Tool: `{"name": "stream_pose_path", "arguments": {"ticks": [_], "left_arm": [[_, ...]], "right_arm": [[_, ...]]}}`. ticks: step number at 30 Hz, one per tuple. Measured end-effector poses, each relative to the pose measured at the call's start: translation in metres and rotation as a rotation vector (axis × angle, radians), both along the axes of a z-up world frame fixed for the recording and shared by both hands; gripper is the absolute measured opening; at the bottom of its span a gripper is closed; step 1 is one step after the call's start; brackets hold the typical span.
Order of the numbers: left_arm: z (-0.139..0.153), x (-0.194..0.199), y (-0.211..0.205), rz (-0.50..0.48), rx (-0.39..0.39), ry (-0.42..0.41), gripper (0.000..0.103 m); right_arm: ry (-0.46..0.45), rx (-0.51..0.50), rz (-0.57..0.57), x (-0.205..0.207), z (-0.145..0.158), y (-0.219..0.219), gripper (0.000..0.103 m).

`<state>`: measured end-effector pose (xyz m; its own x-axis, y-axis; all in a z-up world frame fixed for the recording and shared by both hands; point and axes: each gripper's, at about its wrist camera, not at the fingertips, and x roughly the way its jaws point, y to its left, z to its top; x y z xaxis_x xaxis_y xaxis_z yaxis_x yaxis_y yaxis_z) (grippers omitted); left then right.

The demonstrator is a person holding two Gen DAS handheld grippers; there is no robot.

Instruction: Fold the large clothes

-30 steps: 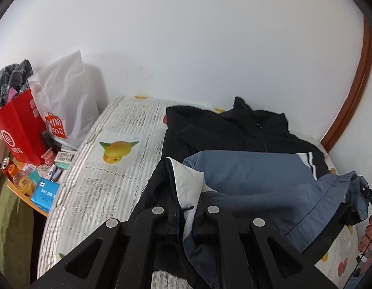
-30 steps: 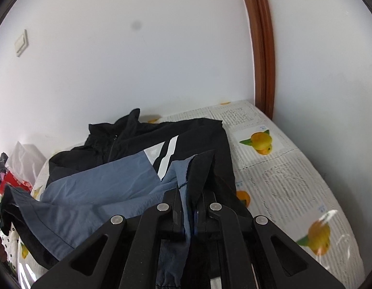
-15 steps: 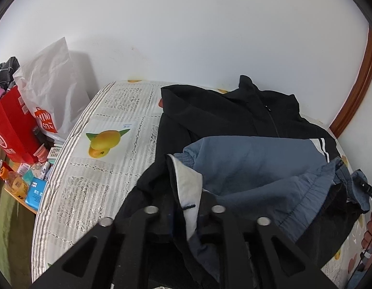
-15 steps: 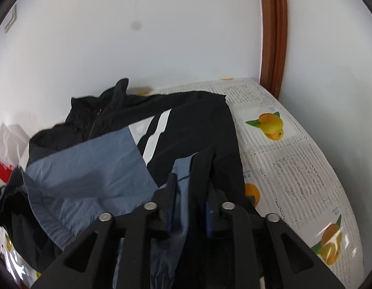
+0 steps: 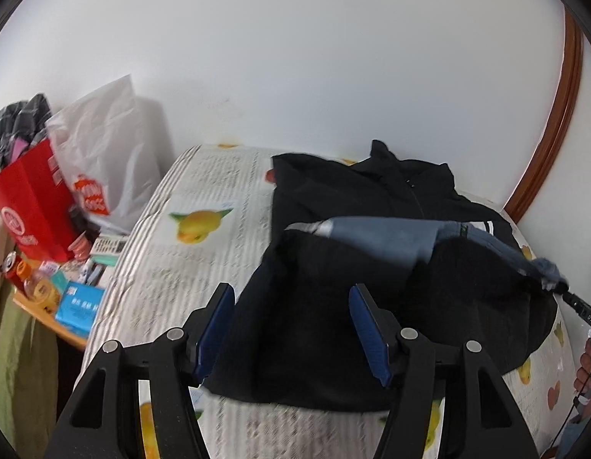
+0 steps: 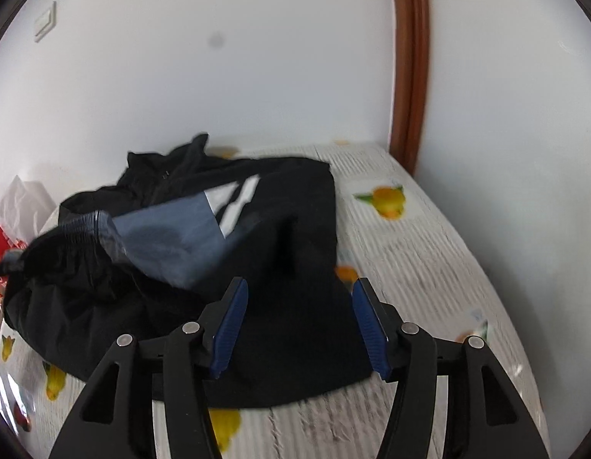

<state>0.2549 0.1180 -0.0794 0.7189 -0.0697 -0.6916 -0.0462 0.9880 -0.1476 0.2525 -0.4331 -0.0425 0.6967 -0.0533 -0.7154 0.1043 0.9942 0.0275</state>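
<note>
A black jacket (image 5: 356, 306) with a grey-blue panel (image 5: 379, 233) and white stripes lies folded over on the bed, collar toward the wall. It also shows in the right wrist view (image 6: 280, 267), with the blue panel (image 6: 173, 241) on its left half. My left gripper (image 5: 291, 325) is open and empty, hovering just above the jacket's near left edge. My right gripper (image 6: 299, 321) is open and empty above the jacket's near right edge. The blue pads (image 6: 228, 329) of both grippers stand wide apart.
The bed sheet (image 5: 173, 264) is white-grey striped with fruit prints. A side table at the left holds a red bag (image 5: 31, 202), a white plastic bag (image 5: 104, 160) and small boxes. White walls and a brown door frame (image 6: 410, 61) bound the bed.
Both grippers have opened and let go of the jacket's hem. The lifted lower part has dropped onto the upper part, covering most of the blue panel. Both grippers pulled back slightly.
</note>
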Motion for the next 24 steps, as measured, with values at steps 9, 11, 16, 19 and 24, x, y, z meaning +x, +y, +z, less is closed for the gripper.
{"name": "stream_pose_path", "arguments": {"ticks": [9,11,16,19,24], "left_arm": [[-0.047,-0.017,0.023,0.012,0.001,0.118,0.061],[-0.057,-0.017,0.027,0.015,-0.002,0.139,0.061],[-0.073,-0.011,0.032,-0.003,-0.042,0.164,0.061],[-0.077,-0.009,0.028,-0.014,-0.047,0.166,0.061],[-0.077,-0.011,0.024,0.000,-0.061,0.160,0.041]], "right_arm": [[0.105,0.046,-0.024,-0.001,-0.046,-0.012,0.056],[0.124,0.047,-0.023,0.002,-0.055,-0.010,0.056],[0.134,0.047,-0.028,0.010,-0.064,-0.009,0.056],[0.131,0.053,-0.032,0.015,-0.066,-0.009,0.056],[0.135,0.008,-0.028,0.018,-0.065,-0.005,0.023]]}}
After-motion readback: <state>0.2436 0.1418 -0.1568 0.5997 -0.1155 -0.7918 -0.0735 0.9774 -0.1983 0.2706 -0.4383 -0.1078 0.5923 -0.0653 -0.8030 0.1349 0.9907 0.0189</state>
